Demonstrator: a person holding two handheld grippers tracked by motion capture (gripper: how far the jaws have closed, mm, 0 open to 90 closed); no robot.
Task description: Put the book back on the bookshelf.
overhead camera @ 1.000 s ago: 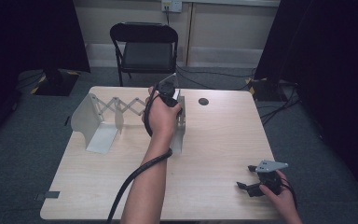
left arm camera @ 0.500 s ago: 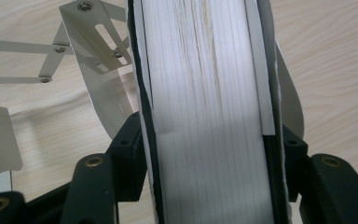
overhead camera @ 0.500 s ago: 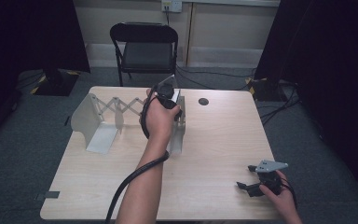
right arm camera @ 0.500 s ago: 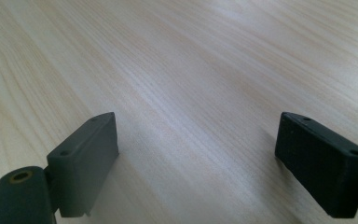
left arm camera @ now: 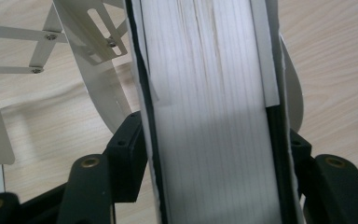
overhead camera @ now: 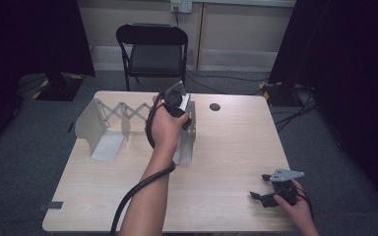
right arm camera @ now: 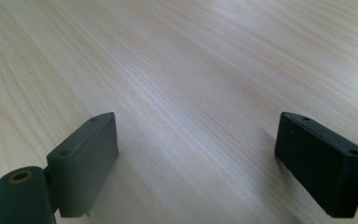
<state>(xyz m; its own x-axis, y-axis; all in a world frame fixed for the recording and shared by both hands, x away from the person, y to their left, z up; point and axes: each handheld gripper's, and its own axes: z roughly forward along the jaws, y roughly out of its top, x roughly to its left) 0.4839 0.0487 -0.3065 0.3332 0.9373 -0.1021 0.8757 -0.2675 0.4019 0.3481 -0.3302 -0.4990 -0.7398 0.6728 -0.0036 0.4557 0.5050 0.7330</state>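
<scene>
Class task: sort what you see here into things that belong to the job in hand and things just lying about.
In the job: book; folding white book rack; left gripper, jaws either side of the book.

Lying about: black disc; folding chair; right gripper, open over bare table.

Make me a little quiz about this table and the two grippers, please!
1. True or false: the right gripper has a book between its jaws.
2. What stands between the left gripper's jaws? A) a book B) a cup C) a ball
3. Which piece of furniture stands behind the table?
Key: 1 false, its jaws are open over bare wood. 2 A; those jaws have just been opening, with the book between them. 3 a black folding chair.
</scene>
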